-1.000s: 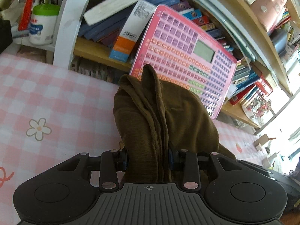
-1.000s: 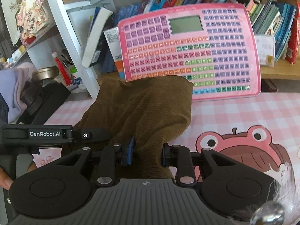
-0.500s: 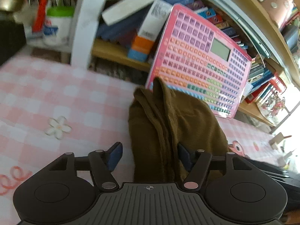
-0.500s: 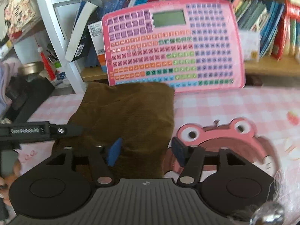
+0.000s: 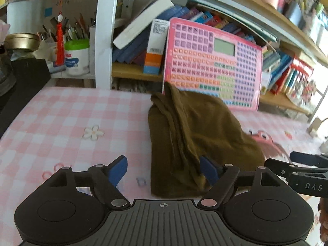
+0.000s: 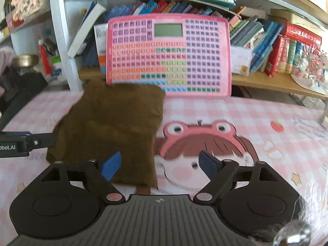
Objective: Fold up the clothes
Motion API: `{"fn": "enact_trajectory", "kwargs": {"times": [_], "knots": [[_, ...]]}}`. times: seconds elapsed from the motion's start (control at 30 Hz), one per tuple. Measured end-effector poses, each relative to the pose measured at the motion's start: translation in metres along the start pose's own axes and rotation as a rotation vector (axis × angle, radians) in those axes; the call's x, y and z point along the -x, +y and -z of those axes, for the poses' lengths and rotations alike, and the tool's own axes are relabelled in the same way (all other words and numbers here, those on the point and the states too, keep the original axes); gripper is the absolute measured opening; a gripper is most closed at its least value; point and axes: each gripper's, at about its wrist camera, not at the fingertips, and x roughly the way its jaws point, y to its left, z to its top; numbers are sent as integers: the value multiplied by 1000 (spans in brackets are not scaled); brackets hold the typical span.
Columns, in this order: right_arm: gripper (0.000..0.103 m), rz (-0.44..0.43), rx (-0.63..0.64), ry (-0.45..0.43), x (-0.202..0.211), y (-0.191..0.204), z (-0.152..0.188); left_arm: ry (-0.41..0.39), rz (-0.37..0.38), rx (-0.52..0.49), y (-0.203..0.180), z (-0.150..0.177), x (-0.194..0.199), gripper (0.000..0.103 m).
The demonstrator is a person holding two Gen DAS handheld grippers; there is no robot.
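The left gripper (image 5: 163, 169) has its jaws opening, blue pads (image 5: 116, 170) spread wide; the folded brown garment (image 5: 196, 135) lies on the pink checked tablecloth (image 5: 71, 119) ahead of them, its near edge reaching in by the right-hand pad without being pinched (whether it brushes that pad I cannot tell). The right gripper (image 6: 160, 164) is likewise opening and holds nothing: the garment (image 6: 114, 127) sits ahead and toward its left-hand pad. Beyond both jaws a pink keypad toy (image 6: 168, 57) leans against the bookshelf (image 6: 276, 82).
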Motion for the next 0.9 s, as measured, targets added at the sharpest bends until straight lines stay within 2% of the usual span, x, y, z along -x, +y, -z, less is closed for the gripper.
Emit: {"fn": "enact_trajectory", "kwargs": {"times": [0.1,0.17,0.3,0.4,0.43,0.57,0.9], "knots": [[86,12,-11,18,8,0,9,31,-13,-6,-7,9,6,80],[87,16,-31,26,13,0,15,47,-24,2,-10,15,9,86],[90,35,-45,36,19,1,25,57,-44,13,-13,26,14,88],[91,49,-40,44,23,3,32,50,-73,8,-15,34,18,93],[91,52,-41,48,23,3,33,47,-83,5,-16,36,19,98],[91,58,-53,59,27,6,39,18,-159,-46,-26,45,25,103],[96,79,-42,57,33,11,45,40,-119,-57,-38,49,28,103]]}}
